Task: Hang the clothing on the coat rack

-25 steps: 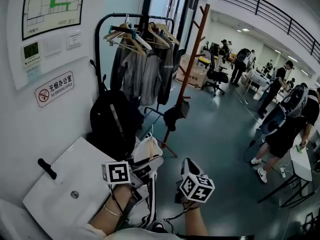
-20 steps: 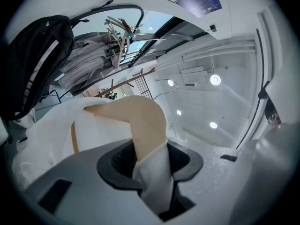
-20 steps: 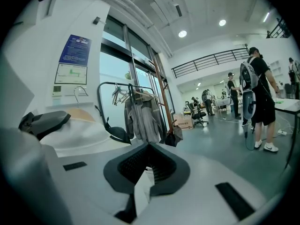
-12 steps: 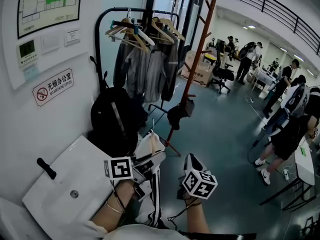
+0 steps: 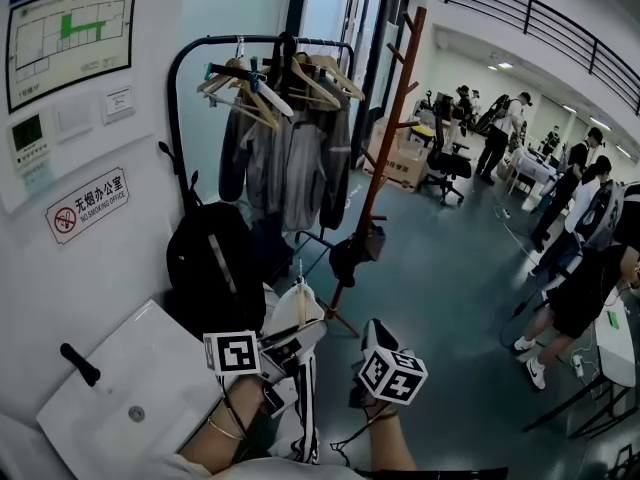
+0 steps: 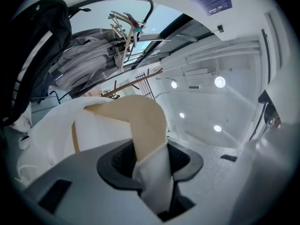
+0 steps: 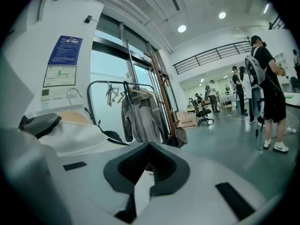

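A white garment (image 5: 300,313) on a wooden hanger (image 6: 140,121) is held low in front of me, its cloth trailing down between my arms. My left gripper (image 5: 303,333) is shut on the hanger's shoulder and the cloth over it, as the left gripper view (image 6: 151,162) shows. My right gripper (image 5: 372,326) hovers just right of the garment with its jaws together (image 7: 149,161); a white sliver shows between them, and I cannot tell what it is. The wooden coat rack (image 5: 385,138) stands ahead, a dark bag (image 5: 355,248) hanging low on it.
A black clothes rail (image 5: 260,43) with grey jackets (image 5: 290,163) and several hangers stands left of the coat rack. A black backpack (image 5: 210,268) leans below it. A white tabletop (image 5: 130,393) is at lower left. People (image 5: 580,288) and an office chair (image 5: 445,163) fill the right.
The head view has shifted a little, so the rail and coat rack sit slightly further left. Both grippers and the garment keep their places and the left grip is the same.
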The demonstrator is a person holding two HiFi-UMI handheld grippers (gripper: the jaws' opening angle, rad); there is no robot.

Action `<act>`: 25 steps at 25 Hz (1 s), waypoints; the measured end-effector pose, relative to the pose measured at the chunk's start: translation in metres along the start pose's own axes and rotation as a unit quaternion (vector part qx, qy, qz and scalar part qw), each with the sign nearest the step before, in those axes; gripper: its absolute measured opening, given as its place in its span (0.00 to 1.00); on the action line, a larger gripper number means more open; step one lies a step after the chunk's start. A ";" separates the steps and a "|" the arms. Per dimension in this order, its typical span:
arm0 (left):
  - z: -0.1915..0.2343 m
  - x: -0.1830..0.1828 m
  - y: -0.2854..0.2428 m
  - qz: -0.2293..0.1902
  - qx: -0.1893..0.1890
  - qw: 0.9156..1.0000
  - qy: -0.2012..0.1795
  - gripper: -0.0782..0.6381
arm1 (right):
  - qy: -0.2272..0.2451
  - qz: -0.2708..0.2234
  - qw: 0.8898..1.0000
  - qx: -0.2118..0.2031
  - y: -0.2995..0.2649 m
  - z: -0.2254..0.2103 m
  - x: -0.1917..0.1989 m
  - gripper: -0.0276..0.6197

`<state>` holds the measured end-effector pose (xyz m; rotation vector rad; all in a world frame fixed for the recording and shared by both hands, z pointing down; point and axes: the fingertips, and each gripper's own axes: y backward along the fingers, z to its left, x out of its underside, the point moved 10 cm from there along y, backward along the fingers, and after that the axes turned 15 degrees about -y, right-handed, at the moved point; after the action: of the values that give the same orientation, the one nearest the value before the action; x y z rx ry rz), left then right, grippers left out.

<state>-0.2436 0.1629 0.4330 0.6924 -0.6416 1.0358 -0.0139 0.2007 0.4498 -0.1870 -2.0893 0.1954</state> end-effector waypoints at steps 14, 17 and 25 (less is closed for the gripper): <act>0.035 -0.026 -0.076 -0.030 -0.038 0.999 0.002 0.32 | -0.006 -0.003 1.000 -0.011 -0.065 -0.056 -0.058 0.08; 0.044 -0.029 -0.088 -0.044 -0.043 0.998 0.015 0.32 | -0.003 0.001 1.000 -0.014 -0.078 -0.066 -0.068 0.08; 0.061 -0.024 -0.114 -0.058 -0.092 0.992 0.062 0.32 | 0.006 0.012 1.000 -0.027 -0.106 -0.090 -0.090 0.08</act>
<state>-0.1571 0.0644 0.4294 0.4952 -0.5739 0.8930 0.1029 0.0842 0.4415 -0.2455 -2.0818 0.1525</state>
